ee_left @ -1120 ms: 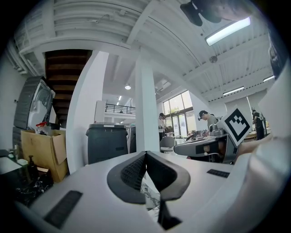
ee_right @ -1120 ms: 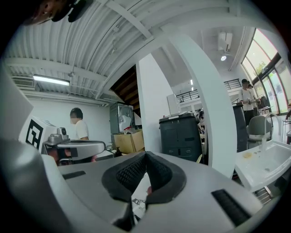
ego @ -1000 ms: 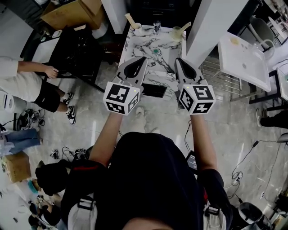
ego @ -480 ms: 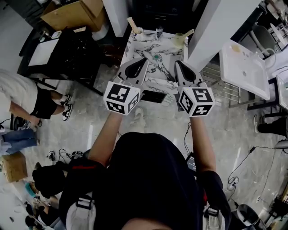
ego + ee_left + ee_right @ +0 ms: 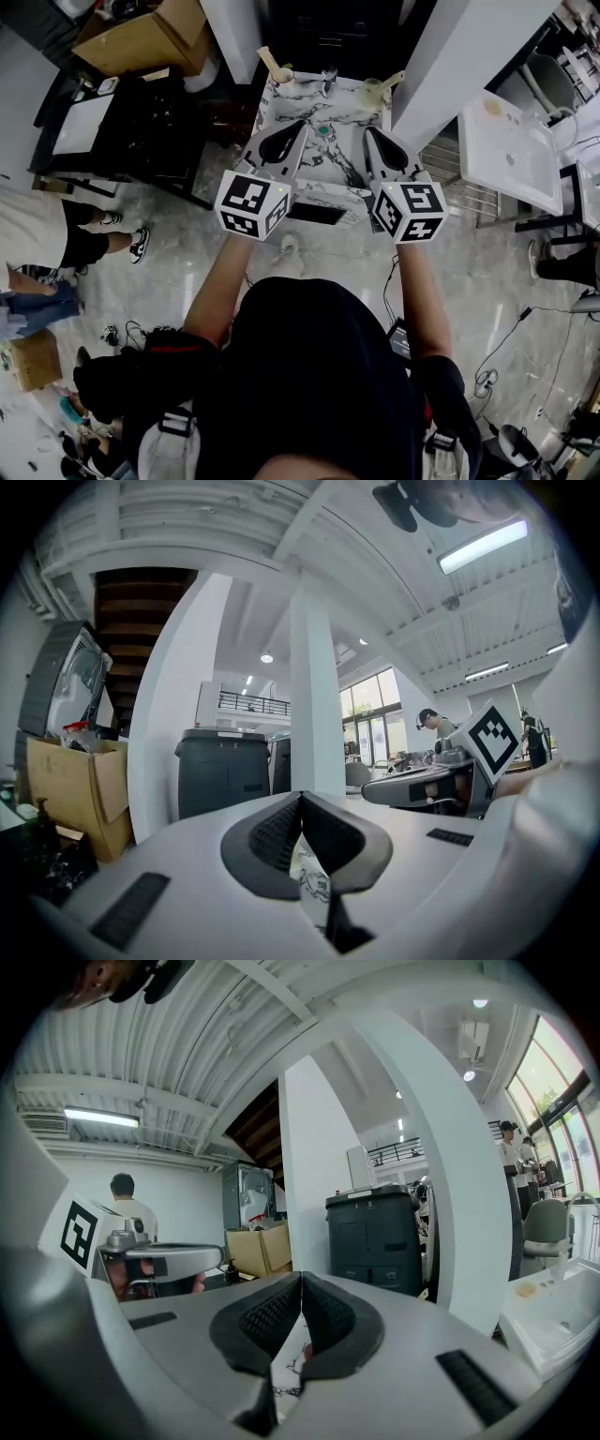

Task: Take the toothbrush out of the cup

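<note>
Plainly, both claws are pressed together with nothing pinched. In the left gripper view, the left gripper (image 5: pixel 300 803) has its ribbed black pads meeting at the tips. In the right gripper view, the right gripper (image 5: pixel 300 1281) looks the same.

In the head view the person holds the two side by side at arm's length, each with its marker cube nearest the body. They hang above the near half of a small marble table (image 5: pixel 335 161) and point toward its far edge.

Along that far edge stand three vessels, all well apart from the claws. A pale cup (image 5: pixel 282 74) sits at the far left corner, and a beige handle (image 5: pixel 269 58) leans out of it to the left. A yellowish cup (image 5: pixel 371 92) sits at the far right corner, and a light handle (image 5: pixel 393 78) sticks out of it to the right. Which of these handles is the toothbrush is too small to tell, but both are inside their cups. A clear glass (image 5: pixel 328 77) stands between the two cups, and a small green round thing (image 5: pixel 323 129) lies on the marble nearer the claws.

Beside the table are a white pillar (image 5: pixel 450 56), a white basin (image 5: pixel 511 141) to the right and a cardboard box (image 5: pixel 141 37) to the left. A dark bin (image 5: pixel 220 771) stands beyond.
</note>
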`<state>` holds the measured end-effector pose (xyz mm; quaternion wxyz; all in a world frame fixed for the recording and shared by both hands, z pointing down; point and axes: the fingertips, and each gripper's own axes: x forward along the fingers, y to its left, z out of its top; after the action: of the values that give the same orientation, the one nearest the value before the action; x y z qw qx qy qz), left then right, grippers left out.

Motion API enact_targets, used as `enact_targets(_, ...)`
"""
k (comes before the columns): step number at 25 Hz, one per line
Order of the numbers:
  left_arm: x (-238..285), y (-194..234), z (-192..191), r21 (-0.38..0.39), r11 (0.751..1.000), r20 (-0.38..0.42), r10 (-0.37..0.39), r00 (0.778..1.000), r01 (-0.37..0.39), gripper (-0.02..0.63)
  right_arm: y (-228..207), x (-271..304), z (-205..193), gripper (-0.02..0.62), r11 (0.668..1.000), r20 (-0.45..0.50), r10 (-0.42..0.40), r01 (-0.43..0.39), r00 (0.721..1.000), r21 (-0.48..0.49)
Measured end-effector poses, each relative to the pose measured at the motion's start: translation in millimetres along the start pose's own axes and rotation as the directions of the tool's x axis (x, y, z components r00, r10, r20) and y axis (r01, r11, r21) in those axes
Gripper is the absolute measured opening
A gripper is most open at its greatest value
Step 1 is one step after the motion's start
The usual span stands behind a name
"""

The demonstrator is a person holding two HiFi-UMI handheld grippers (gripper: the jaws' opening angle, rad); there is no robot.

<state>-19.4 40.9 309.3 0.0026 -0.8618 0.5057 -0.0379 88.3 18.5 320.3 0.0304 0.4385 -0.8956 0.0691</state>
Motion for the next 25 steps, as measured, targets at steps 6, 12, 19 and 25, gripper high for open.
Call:
enact_targets(6, 20, 30, 2, -0.019, 1.000, -0.003, 0.000, 1.000, 0.000, 0.012, -9, 34, 5, 0.034, 1.000, -0.013, -0.009, 0.009, 1.000, 0.008)
enact_targets(12, 39, 60, -4, -0.041, 0.999, -0.018, -0.011, 1.000, 0.011, 0.012, -11, 70, 9, 0.034, 1.000, -0.032, -0.015, 0.015, 0.999, 0.004)
enact_targets(19, 59, 92, -5, -0.054, 0.997, -0.018, -0.050, 0.999, 0.049, 0.012, -13, 109, 15, 0.034, 0.999, -0.043, -0.046, 0.046, 0.998, -0.007)
enact_targets(25, 77, 120, -12, -0.071, 0.994, -0.029, -0.081, 0.996, 0.079, 0.012, -15, 141, 12, 0.034, 0.998, -0.063, -0.069, 0.069, 0.996, 0.000)
